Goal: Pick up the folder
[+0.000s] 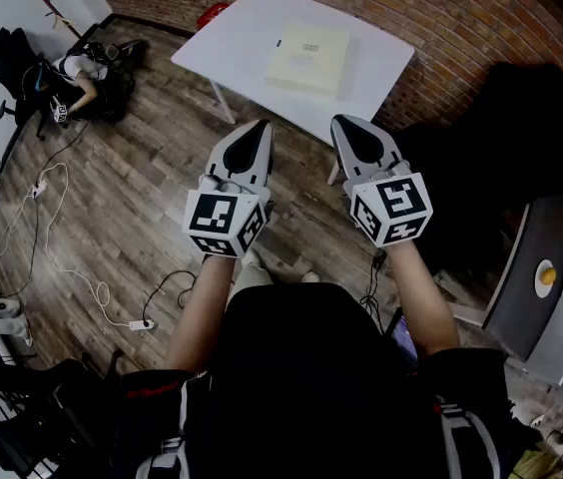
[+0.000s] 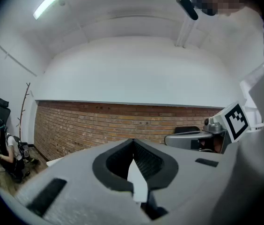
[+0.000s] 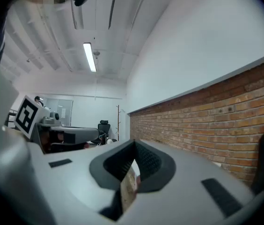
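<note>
Left gripper [image 1: 260,128] and right gripper [image 1: 346,126] fingers clenched, empty. Beyond the fingertips, well apart: cream folder [image 1: 308,60] on white tabletop [image 1: 230,40], label [image 1: 309,47] unreadable. Right of them, a dark shape [image 1: 521,133], indistinct.

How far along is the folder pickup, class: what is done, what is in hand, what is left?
Done: nothing yet; the folder lies flat on the table.
In hand: nothing; the left tongs and right tongs are shut, empty and held level, short of the table.
Left: reach the folder, grip it and lift it.
</note>
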### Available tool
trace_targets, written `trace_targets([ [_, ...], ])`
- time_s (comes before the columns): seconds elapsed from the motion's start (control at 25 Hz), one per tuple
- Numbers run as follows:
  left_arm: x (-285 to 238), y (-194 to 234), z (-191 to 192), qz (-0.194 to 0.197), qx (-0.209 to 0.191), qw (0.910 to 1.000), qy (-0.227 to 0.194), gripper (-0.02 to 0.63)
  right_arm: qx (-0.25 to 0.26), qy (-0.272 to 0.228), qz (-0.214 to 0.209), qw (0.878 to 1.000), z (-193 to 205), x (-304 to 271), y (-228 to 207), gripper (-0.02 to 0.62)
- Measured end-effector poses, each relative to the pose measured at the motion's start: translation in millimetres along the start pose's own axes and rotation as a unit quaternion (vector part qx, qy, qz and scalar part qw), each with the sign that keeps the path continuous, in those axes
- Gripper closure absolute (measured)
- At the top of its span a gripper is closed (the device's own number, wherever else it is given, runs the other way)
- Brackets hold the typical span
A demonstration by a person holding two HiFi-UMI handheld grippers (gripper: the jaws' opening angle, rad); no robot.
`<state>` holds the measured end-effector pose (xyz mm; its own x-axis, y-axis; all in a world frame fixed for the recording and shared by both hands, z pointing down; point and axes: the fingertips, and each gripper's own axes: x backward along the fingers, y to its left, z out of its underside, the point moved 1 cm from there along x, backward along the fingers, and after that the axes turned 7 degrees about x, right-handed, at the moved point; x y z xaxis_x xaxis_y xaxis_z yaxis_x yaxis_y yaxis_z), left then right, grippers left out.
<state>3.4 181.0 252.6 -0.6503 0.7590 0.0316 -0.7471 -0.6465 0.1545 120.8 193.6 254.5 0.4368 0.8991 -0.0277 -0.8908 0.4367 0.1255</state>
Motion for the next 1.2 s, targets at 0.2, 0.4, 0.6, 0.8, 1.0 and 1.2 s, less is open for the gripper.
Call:
trace_targets([
  [0.2, 5, -6, 1, -0.003, -0.003, 1.0, 0.003, 0.588, -0.019, -0.007, -0.001, 1.0, 0, 9, 1, 0.568],
  [0.4, 5, -12, 0, -0.005, -0.007, 1.0, 0.004, 0.588, -0.021, -0.007, -0.011, 1.0, 2, 11, 3, 0.568],
  [0.6, 9, -14, -1, -0.013, -0.007, 0.9999, 0.0, 0.588, -0.02, -0.01, -0.014, 1.0, 3, 17, 3, 0.568],
  [0.8, 7, -15, 0, -0.016, -0.006, 0.9998, 0.001, 0.588, -0.028, -0.012, -0.013, 0.999, 5, 14, -3, 0.568],
  [1.0, 6, -9, 1, -0.015, -0.007, 0.9999, 0.003, 0.588, -0.028, -0.009, -0.014, 0.999, 7, 5, 0, 0.568],
  [1.2, -8, 4, 1, -0.015, -0.008, 0.9999, 0.004, 0.588, -0.023, -0.011, -0.009, 1.0, 10, -9, -6, 0.568],
])
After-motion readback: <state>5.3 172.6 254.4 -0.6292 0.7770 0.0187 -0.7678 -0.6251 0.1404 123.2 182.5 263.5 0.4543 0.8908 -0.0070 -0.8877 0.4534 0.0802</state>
